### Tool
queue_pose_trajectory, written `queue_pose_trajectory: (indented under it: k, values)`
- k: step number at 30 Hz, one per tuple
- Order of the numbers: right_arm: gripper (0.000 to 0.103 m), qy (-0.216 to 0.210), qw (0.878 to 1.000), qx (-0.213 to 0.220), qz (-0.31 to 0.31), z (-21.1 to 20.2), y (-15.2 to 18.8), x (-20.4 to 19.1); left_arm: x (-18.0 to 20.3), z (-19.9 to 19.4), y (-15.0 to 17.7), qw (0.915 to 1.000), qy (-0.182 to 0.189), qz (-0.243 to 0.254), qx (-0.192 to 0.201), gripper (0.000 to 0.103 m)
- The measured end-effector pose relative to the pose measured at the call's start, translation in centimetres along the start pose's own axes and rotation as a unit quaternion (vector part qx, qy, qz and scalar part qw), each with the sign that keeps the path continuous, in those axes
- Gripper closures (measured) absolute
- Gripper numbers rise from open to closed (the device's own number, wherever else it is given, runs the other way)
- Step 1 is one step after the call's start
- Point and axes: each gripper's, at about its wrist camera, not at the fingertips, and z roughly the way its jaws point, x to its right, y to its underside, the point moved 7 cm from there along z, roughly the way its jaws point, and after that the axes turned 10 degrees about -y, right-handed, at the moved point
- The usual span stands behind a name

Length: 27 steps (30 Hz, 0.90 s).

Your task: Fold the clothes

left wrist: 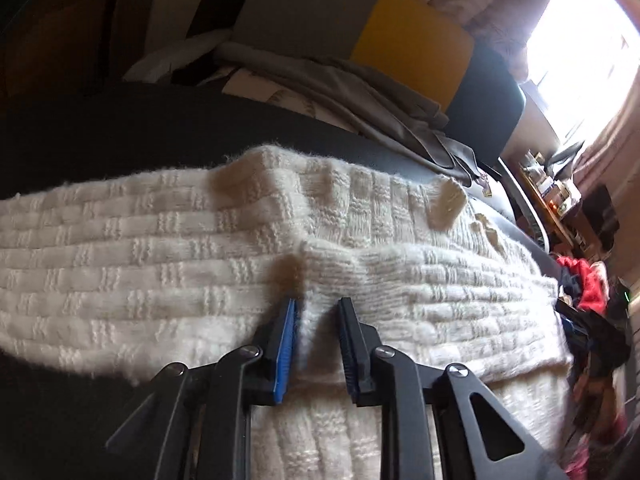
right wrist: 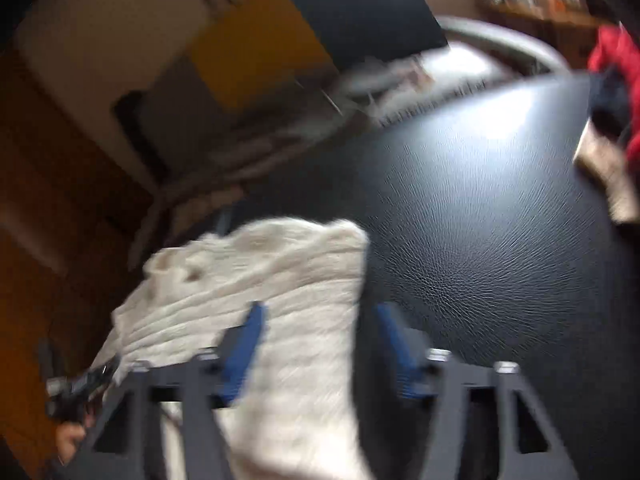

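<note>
On the black table (right wrist: 480,208): cream sweater (left wrist: 160,248) spread flat | left gripper (left wrist: 316,308) narrow, pinching a knit fold; right gripper (right wrist: 320,312) part-open, straddling the sweater's edge, nothing gripped

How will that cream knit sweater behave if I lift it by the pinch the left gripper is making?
The cream knit sweater will probably drape and sag: it already bunches into a soft ridge between the left gripper fingers. Its chunky knit looks bulky, likely heavy-ish for cloth. Its fuzzy surface should grip well, though it may slide on the smooth black tabletop.
</note>
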Motion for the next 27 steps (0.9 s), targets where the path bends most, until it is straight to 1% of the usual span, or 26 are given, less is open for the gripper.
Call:
queue_pose_trajectory:
  k: [1,2,3,5,6,7,8,9,10,11,12,14,15,16,18,19,20,21,23,25,26,27]
  values:
    - [0.059,0.004,1.000,-0.011,0.011,1.2,-0.2,0.6,-0.1,-0.3,0.1,1.0000,-0.007,0.000,0.004,0.081]
    - [0.068,0.009,1.000,-0.002,-0.002,1.4,-0.7,0.3,-0.1,-0.5,0.3,0.9999,-0.011,-0.004,0.007,0.083]
    - [0.084,0.010,1.000,-0.015,-0.012,1.9,-1.0,-0.2,-0.1,-0.6,0.6,0.9998,-0.015,-0.007,0.009,0.083]
    - [0.084,0.051,0.994,-0.023,-0.092,1.9,-1.5,-2.1,-0.1,-0.8,1.1,0.9996,-0.022,-0.014,0.013,0.081]
    - [0.084,0.073,0.988,-0.028,-0.132,1.9,-1.8,-3.0,-0.1,-0.8,1.3,0.9994,-0.026,-0.017,0.015,0.081]
    - [0.084,0.125,0.975,-0.039,-0.181,2.4,-1.6,-3.0,-0.3,-0.8,1.5,0.9993,-0.023,-0.027,0.014,0.081]
    - [0.084,0.153,0.966,-0.056,-0.201,3.3,-1.3,-2.4,-0.4,-0.7,1.5,0.9990,-0.018,-0.039,0.012,0.080]
    - [0.084,0.160,0.964,-0.059,-0.203,3.8,-1.1,-1.7,-0.5,-0.7,1.5,0.9989,-0.017,-0.043,0.012,0.080]
    - [0.082,0.165,0.964,-0.053,-0.200,3.9,-1.3,-1.6,-0.5,-0.8,1.4,0.9989,-0.019,-0.042,0.011,0.080]
    - [0.074,0.170,0.964,-0.047,-0.197,4.0,-1.5,-1.4,-0.5,-0.8,1.3,0.9989,-0.023,-0.041,0.009,0.080]
    - [0.070,0.175,0.964,-0.041,-0.194,4.1,-1.7,-1.2,-0.5,-1.0,1.1,0.9987,-0.027,-0.043,0.004,0.080]
    - [0.052,0.176,0.967,-0.037,-0.179,3.9,-2.0,-0.8,-0.7,-2.2,0.3,0.9977,-0.043,-0.048,0.020,0.080]
    - [0.045,0.176,0.969,-0.035,-0.172,3.8,-2.1,-0.7,-0.8,-2.8,-0.1,0.9969,-0.052,-0.050,0.030,0.080]
    - [0.037,0.176,0.970,-0.024,-0.168,2.9,-2.5,-0.9,-0.7,-3.7,-0.6,0.9965,-0.052,-0.048,0.045,0.079]
    - [0.037,0.175,0.971,-0.003,-0.161,1.2,-3.1,-1.4,0.5,-5.1,-1.5,0.9963,-0.041,-0.029,0.069,0.074]
    - [0.037,0.156,0.973,0.009,-0.167,0.8,-3.0,-2.5,1.5,-5.5,-1.8,0.9963,-0.039,-0.012,0.075,0.074]
    - [0.034,0.137,0.975,0.019,-0.174,0.3,-2.9,-3.8,2.4,-5.4,-1.8,0.9963,-0.039,0.005,0.076,0.074]
    - [0.031,0.116,0.976,0.018,-0.182,0.5,-2.5,-5.1,3.3,-5.3,-1.8,0.9961,-0.039,0.024,0.075,0.074]
    - [0.025,0.088,0.974,0.005,-0.208,1.9,-1.1,-7.8,5.3,-4.2,-1.3,0.9951,-0.042,0.066,0.062,0.074]
    - [0.023,0.074,0.971,-0.018,-0.227,3.5,0.7,-9.6,6.2,-2.5,-0.2,0.9917,-0.072,0.096,0.045,0.074]
    - [0.023,0.078,0.968,-0.031,-0.237,4.6,1.3,-9.8,6.0,-1.3,0.8,0.9901,-0.091,0.104,0.027,0.074]
    - [0.023,0.096,0.964,-0.043,-0.244,5.4,2.2,-9.5,6.1,-0.5,1.5,0.9899,-0.098,0.101,0.022,0.073]
